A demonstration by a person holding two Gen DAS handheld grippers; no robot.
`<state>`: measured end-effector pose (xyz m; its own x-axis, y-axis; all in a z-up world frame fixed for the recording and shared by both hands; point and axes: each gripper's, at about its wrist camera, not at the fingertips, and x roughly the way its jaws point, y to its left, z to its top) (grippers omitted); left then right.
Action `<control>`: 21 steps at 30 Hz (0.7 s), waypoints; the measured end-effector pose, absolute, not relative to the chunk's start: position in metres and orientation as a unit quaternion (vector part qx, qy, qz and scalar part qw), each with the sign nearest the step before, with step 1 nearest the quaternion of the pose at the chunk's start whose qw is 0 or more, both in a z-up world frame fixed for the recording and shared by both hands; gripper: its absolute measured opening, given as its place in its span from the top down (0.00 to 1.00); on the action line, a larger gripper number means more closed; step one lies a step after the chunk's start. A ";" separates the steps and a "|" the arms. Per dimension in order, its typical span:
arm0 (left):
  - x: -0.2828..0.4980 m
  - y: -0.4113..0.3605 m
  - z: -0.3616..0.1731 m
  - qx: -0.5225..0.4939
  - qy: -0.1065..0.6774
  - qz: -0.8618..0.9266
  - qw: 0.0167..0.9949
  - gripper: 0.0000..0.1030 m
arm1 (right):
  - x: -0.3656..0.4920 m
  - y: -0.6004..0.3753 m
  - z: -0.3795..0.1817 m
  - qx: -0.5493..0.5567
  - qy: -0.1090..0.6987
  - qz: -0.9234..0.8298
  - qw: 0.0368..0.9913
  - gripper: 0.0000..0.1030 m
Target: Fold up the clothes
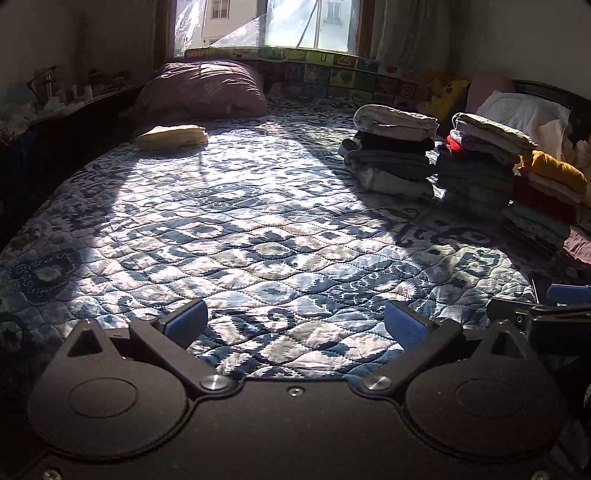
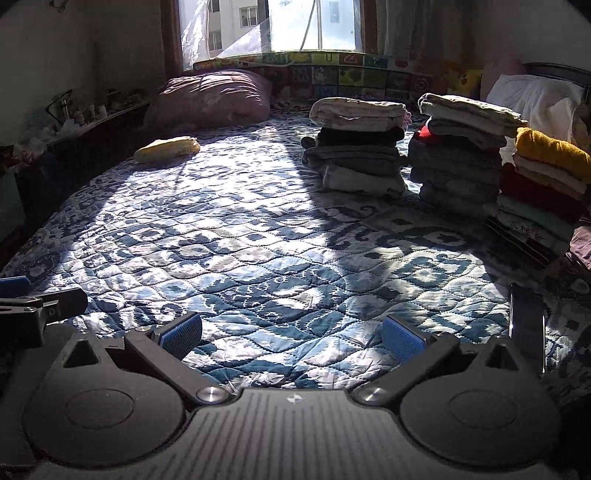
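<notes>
Blue quilt point(image 1: 258, 229) across the bed, sunlit in the middle, shaded at right. Left gripper point(image 1: 295, 325) low over the near edge, jaws spread wide, blue pads point(image 1: 186, 321) apart, nothing held. Right gripper point(image 2: 291, 332) just beside it on the right, likewise wide open and empty, over the same near edge. Folded yellow cloth point(image 1: 173, 137) far left, alone on the quilt, just in front of a purple pillow point(image 1: 201, 90). Three stacks of folded clothes at right: grey stack point(image 2: 358, 147) nearest the middle, second stack point(image 2: 461, 151) with a red piece just beside it, third stack point(image 2: 543, 184) topped in mustard at the far right edge. White bedding point(image 2: 535, 96) behind the stacks. Window point(image 1: 266, 22) beyond the far end of the bed.
</notes>
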<state>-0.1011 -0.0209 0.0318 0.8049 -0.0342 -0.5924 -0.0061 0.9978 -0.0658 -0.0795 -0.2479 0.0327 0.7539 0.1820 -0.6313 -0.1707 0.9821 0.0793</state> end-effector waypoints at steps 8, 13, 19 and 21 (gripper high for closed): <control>-0.095 -0.020 0.029 -0.028 0.323 -0.010 0.946 0.00 | -0.079 -0.241 0.033 0.023 0.354 0.088 0.931 0.00; -0.091 -0.018 0.032 -0.027 0.319 -0.006 0.947 0.00 | -0.072 -0.238 0.035 0.019 0.352 0.082 0.932 0.00; -0.085 -0.018 0.035 -0.026 0.308 0.002 0.951 0.00 | -0.060 -0.233 0.034 0.006 0.355 0.079 0.932 0.00; -0.081 -0.020 0.036 -0.023 0.308 0.002 0.951 0.00 | -0.055 -0.232 0.034 0.004 0.356 0.078 0.931 0.00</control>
<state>-0.0814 -0.0198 0.0361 0.8099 -0.0113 -0.5865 -0.0171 0.9989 -0.0429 -0.0547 -0.2323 0.0337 0.7339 0.1475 -0.6630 -0.1418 0.9879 0.0628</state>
